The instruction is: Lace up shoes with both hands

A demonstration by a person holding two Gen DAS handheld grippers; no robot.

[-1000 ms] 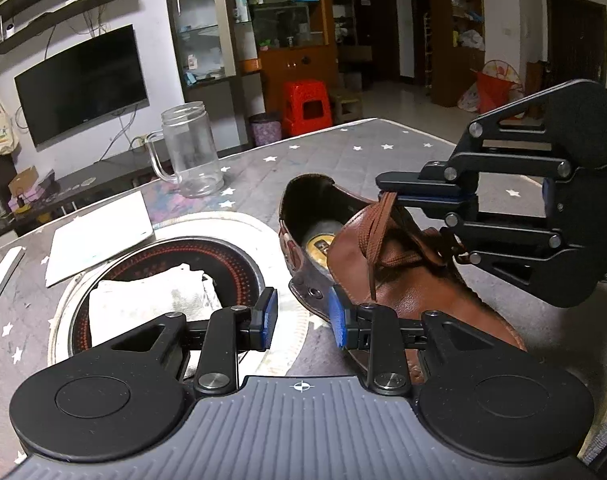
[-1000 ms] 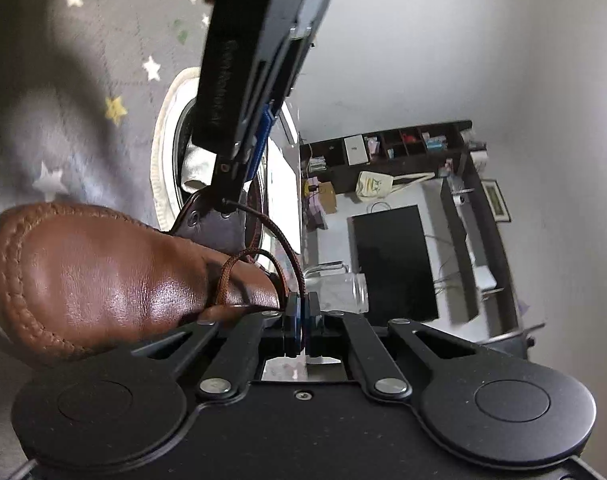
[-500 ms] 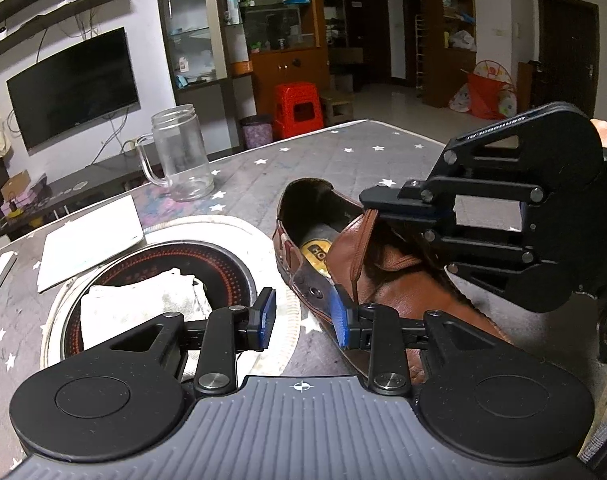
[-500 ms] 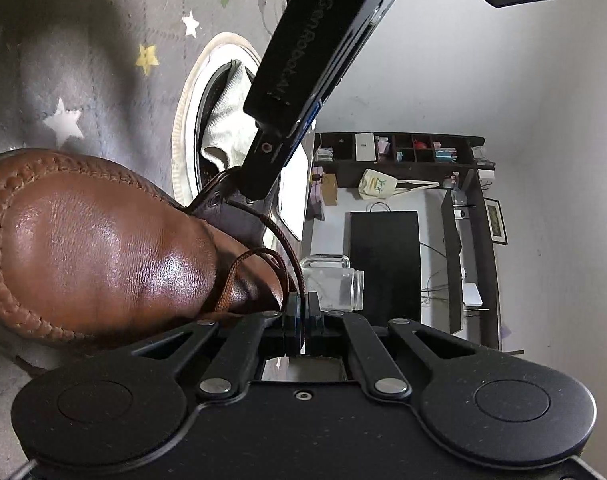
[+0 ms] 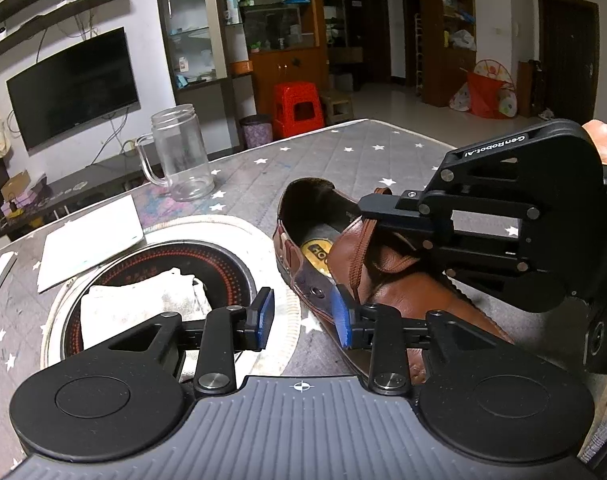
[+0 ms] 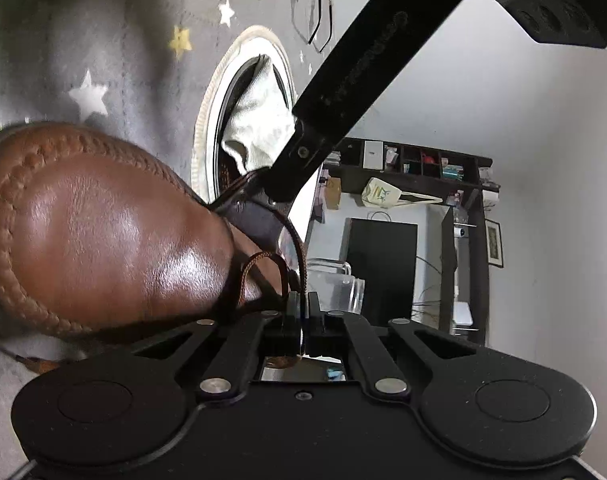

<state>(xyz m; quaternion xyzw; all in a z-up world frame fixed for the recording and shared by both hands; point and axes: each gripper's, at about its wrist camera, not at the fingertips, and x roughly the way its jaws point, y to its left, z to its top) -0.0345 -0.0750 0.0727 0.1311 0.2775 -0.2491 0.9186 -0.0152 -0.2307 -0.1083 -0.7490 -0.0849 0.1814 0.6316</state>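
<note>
Right hand-held gripper point(image 6: 303, 312) clamped on lace point(image 6: 299, 256), left hand-held gripper point(image 5: 303, 320) parted beside shoe point(image 5: 403, 292)

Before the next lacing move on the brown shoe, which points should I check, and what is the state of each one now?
1. Right tool shut on the brown lace: ok.
2. Left tool open, nothing between its pads: ok.
3. Eyelet on the near flap visible and free: ok.
4. Brown leather shoe flat on the star-patterned table cover: ok.
5. Lace tip ready to thread: cannot tell.
6. Glass mug away from both tools: ok.
</note>
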